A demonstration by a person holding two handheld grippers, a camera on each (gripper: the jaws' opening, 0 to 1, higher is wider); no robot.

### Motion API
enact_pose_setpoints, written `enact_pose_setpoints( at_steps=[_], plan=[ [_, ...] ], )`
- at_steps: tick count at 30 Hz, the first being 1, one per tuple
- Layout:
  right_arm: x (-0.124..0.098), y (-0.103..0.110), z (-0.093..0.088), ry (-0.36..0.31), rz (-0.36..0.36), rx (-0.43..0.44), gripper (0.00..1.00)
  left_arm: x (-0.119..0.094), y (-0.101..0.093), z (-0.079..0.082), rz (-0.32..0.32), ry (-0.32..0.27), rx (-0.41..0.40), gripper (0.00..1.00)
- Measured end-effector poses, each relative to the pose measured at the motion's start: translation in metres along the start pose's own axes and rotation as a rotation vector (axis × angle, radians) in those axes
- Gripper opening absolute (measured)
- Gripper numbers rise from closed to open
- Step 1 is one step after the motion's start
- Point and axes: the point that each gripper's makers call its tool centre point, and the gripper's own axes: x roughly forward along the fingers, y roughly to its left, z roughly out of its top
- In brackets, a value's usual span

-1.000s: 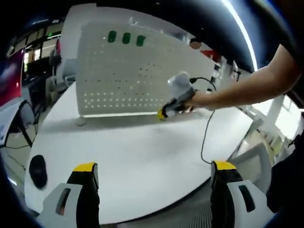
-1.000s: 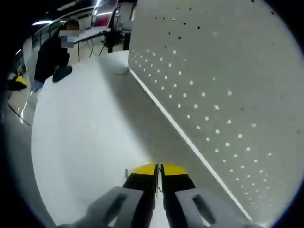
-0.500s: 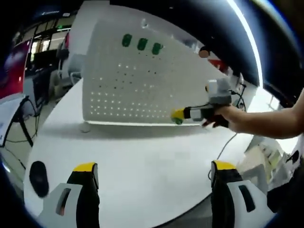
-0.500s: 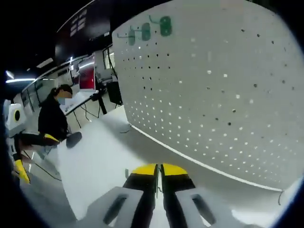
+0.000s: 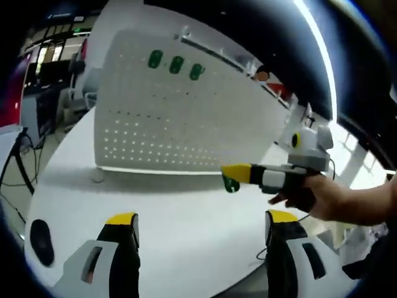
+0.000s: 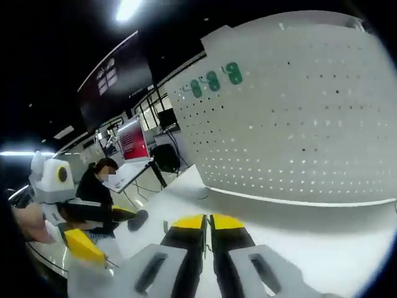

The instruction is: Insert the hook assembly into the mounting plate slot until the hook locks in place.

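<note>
A white pegboard plate point(image 5: 180, 118) stands upright on the white table point(image 5: 186, 217), with three green hooks point(image 5: 176, 64) in its top row. My right gripper point(image 5: 237, 175) reaches in from the right in the left gripper view. It is shut on a small green hook point(image 5: 231, 184), held in the air in front of the plate's lower right part. In the right gripper view its jaws point(image 6: 207, 222) are pressed together, and the plate point(image 6: 298, 124) and green hooks point(image 6: 215, 79) lie ahead. My left gripper point(image 5: 201, 220) is open above the table's near side, holding nothing.
A black oval object point(image 5: 40, 239) lies on the table's left front, near the edge. Cables point(image 5: 12, 180) hang off the left side. A small white foot point(image 5: 96, 178) props the plate. A person point(image 6: 99, 186) sits in the background, behind my left gripper point(image 6: 93, 236).
My right gripper has come away from the plate's foot toward the near right, lifted and turned, still shut on the green hook. The left gripper stays open.
</note>
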Motion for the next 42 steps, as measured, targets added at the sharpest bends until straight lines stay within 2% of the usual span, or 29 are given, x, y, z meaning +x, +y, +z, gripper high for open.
enact_pose_setpoints(
  at_steps=[1, 6, 10, 13, 16, 18, 26, 32, 42],
  plan=[
    [-0.002, 0.006, -0.001, -0.009, 0.004, 0.012, 0.00, -0.001, 0.000, -0.002, -0.002, 0.021, 0.002, 0.76],
    [-0.007, 0.023, -0.003, -0.036, 0.010, 0.013, 0.00, -0.001, -0.005, -0.003, -0.025, 0.036, 0.011, 0.56],
    [-0.007, 0.038, -0.002, -0.054, 0.022, 0.018, 0.00, -0.004, -0.009, -0.002, -0.042, 0.032, 0.012, 0.42],
    [-0.006, 0.048, 0.001, -0.072, 0.026, 0.006, 0.00, -0.005, -0.010, 0.000, -0.056, 0.022, -0.019, 0.34],
    [-0.004, 0.058, 0.004, -0.094, 0.030, -0.019, 0.00, -0.005, -0.011, -0.002, -0.060, 0.029, -0.029, 0.29],
    [-0.003, 0.063, 0.004, -0.097, 0.033, -0.034, 0.00, -0.007, -0.013, 0.002, -0.071, 0.011, -0.071, 0.26],
    [-0.003, 0.079, 0.007, -0.124, 0.054, -0.104, 0.00, -0.012, -0.009, 0.007, -0.077, -0.004, -0.120, 0.17],
    [-0.004, 0.078, 0.010, -0.141, 0.046, -0.109, 0.00, -0.011, -0.015, 0.010, -0.111, -0.009, -0.166, 0.12],
    [-0.006, 0.079, 0.008, -0.143, 0.046, -0.106, 0.00, -0.013, -0.021, 0.008, -0.145, 0.002, -0.185, 0.04]
  ],
)
